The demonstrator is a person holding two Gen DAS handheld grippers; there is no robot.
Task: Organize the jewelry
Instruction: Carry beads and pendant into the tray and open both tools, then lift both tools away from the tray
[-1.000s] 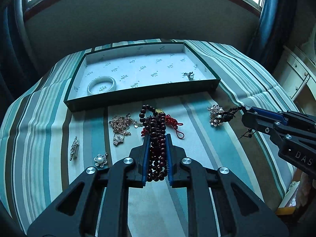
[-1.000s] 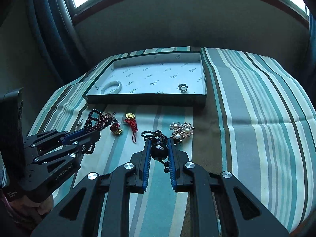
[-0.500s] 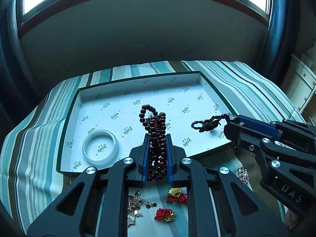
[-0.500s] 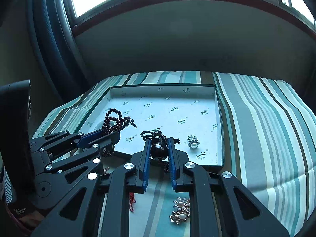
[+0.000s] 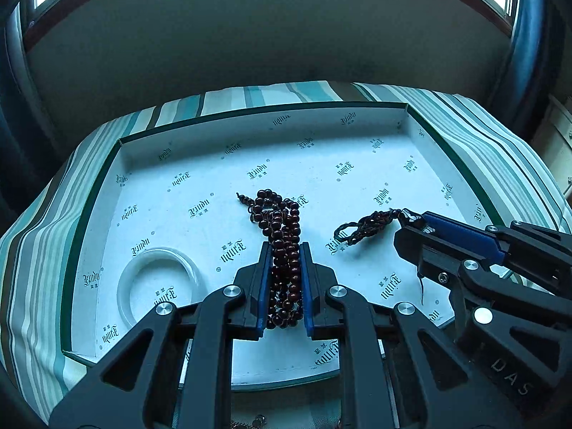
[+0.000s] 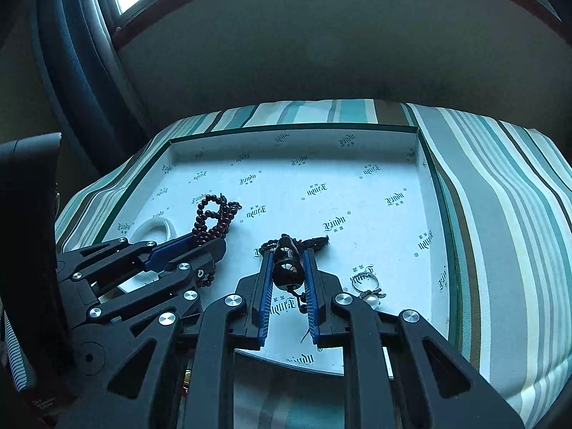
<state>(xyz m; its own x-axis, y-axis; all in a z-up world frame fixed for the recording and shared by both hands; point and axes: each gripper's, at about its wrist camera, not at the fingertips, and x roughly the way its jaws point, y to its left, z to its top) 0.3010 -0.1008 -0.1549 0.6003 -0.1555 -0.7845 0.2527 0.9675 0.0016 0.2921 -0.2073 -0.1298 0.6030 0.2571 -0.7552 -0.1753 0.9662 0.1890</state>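
My left gripper [image 5: 284, 246] is shut on a dark red bead bracelet [image 5: 280, 228] and holds it over the middle of the white-lined tray [image 5: 321, 125]. The bracelet also shows in the right wrist view [image 6: 211, 218]. My right gripper [image 6: 287, 254] is shut on a dark carved pendant [image 6: 287, 268] with a braided cord, held over the tray's right half. Its cord [image 5: 361, 227] shows in the left wrist view, with the right gripper [image 5: 411, 220] behind it. The left gripper [image 6: 214, 243] is to the left of my right one.
A white bangle [image 5: 157, 286] lies in the tray's near left part. A pearl ring [image 6: 368, 291] lies near the tray's near right edge. The tray sits on a striped cloth [image 6: 500, 214]. Some loose jewelry [image 5: 257, 422] lies on the cloth below the tray's near edge.
Both grippers have moved forward from the cloth to over the tray, carrying the bracelet and the pendant. The loose jewelry on the cloth has dropped out of view below.
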